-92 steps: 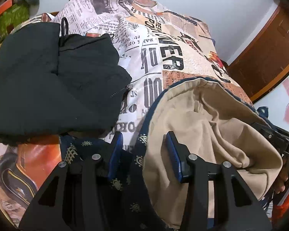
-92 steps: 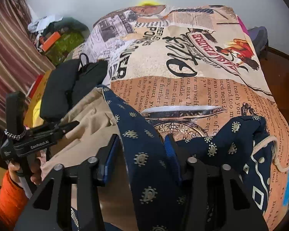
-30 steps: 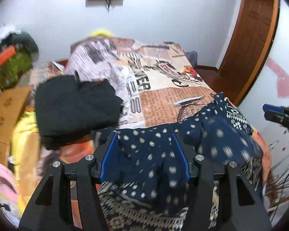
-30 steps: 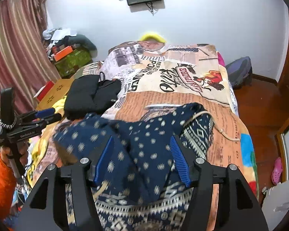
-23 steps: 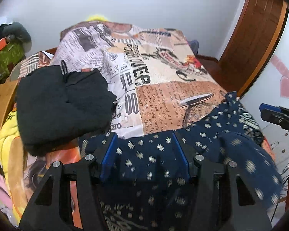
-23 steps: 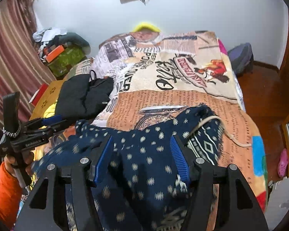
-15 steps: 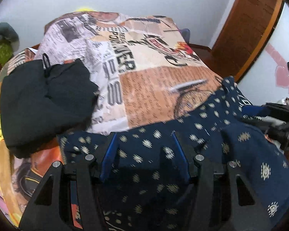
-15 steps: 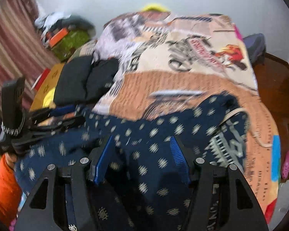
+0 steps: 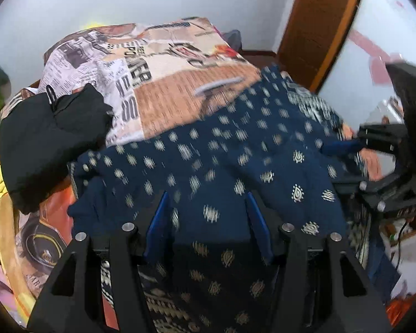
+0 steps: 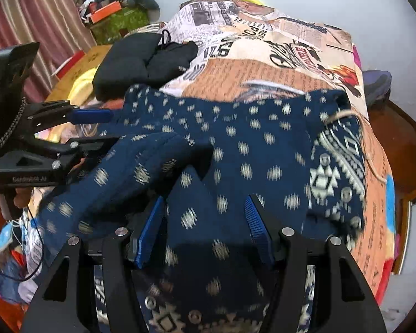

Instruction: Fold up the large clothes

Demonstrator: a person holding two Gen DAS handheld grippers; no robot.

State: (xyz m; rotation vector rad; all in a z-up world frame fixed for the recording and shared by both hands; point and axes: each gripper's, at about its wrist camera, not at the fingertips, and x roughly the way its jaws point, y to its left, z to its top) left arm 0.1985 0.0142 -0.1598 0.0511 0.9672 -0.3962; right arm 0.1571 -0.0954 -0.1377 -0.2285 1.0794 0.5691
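Two grippers, both ours, sit over the bed w/ jaws spread wide and nothing pinched between them. Our left gripper [image 9: 208, 216] hovers above the navy patterned garment [image 9: 235, 152], blue pads [image 9: 156, 222] on either side of a fold of cloth but not closed on it. Our right gripper [image 10: 205, 222] does the same from the other side, pads [image 10: 256, 224] apart, fabric bunched up in the gap.

We see the garment [image 10: 249, 144] spread across the near end of the bed, on top of the newspaper-print bedspread [image 9: 158, 83]. It's navy w/ small pale motifs, plus a wider geometric border [image 10: 332, 163] toward the right edge and a pale drawstring [image 10: 344, 115] trailing off there. One part is folded up into a raised ridge [image 10: 141, 161] near the left gripper as seen from the right wrist cam.

Beyond it, approx at the far left corner of the garment, lies a black folded garment [image 9: 50, 136], touching or just overlapping the navy edge; can't tell which. Wooden door [image 9: 319, 22] stands behind on the right. Green box [image 10: 119, 23] & clutter sit by the striped curtain [image 10: 41, 19].
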